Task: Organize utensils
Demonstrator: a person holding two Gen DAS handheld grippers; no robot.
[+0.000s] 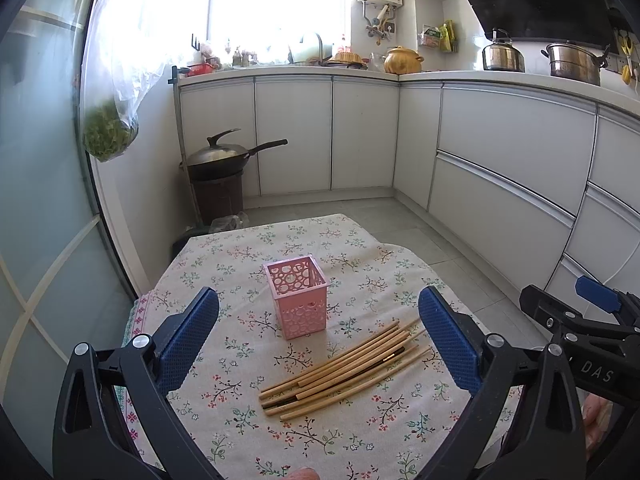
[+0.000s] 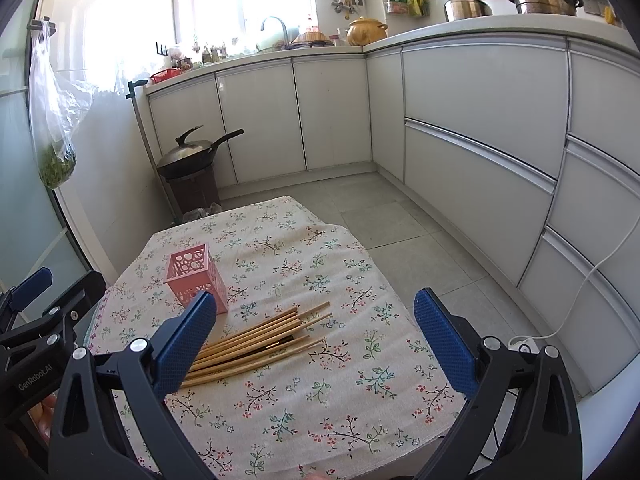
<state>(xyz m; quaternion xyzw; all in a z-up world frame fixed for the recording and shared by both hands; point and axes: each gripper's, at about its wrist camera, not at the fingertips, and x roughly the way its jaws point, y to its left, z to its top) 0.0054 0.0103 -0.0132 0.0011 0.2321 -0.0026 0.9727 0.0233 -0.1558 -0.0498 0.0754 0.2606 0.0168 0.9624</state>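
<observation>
One pink holder (image 1: 298, 298) empty, chopsticks (image 1: 344, 364) beside

Left gripper (image 1: 318, 334) jaws wide, nothing between them, above the floral tablecloth (image 1: 352, 432). Pink holder (image 1: 298, 296) upright, empty as far as visible. Chopsticks (image 1: 344, 366) piled flat just beside it. Right gripper (image 1: 592, 320) at right edge.

chopsticks (image 1: 344, 364) before basket (image 1: 298, 296), on table (image 1: 248, 248)
</observation>
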